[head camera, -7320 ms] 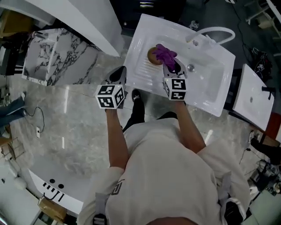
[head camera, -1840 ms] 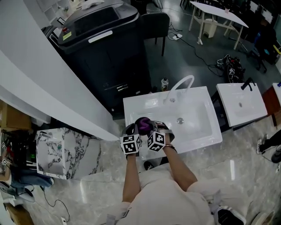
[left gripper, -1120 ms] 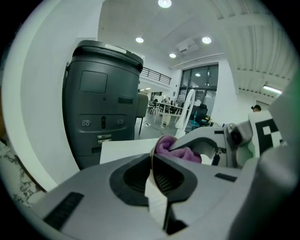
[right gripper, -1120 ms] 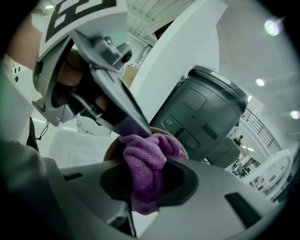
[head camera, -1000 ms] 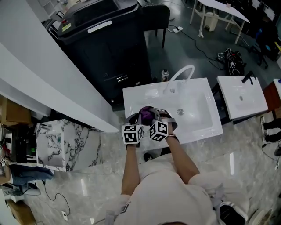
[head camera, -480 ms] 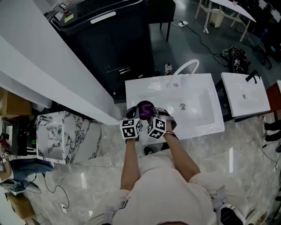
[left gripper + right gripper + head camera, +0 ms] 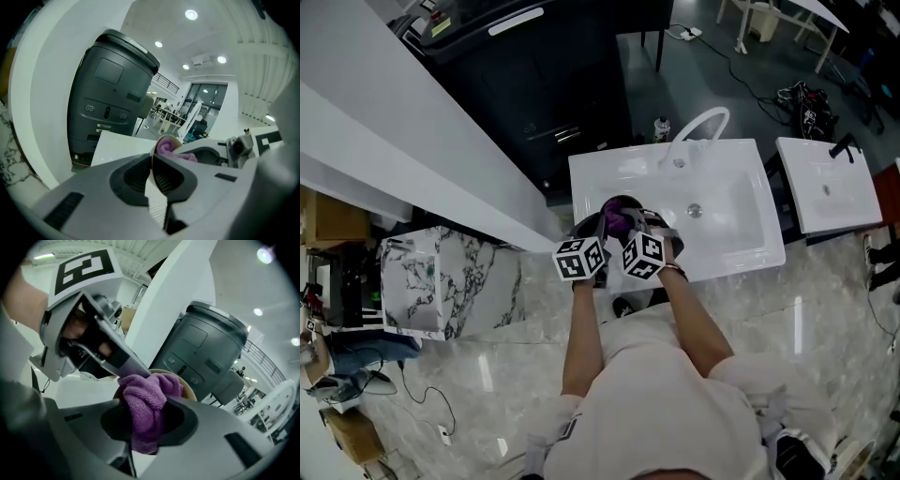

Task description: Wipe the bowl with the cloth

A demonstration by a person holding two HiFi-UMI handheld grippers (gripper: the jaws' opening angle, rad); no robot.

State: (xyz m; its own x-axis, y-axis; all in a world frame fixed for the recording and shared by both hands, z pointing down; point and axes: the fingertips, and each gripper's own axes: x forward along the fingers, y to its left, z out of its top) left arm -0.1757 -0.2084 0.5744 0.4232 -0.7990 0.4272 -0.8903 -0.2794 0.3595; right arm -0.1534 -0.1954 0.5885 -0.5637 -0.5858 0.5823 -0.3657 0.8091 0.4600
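Tan bowl: being held over the left part of the white sink, near its front edge, turned on its side so that its thin rim is being seen edge-on in the left gripper view. Left gripper: being kept clenched on that rim. Purple cloth: being pinched between the jaws of the right gripper and pressed into the bowl's hollow, folds bulging above the jaws. Both grippers are being held close together, side by side. Curved white faucet: at the sink's far edge. Dark grey machine: standing behind the sink.
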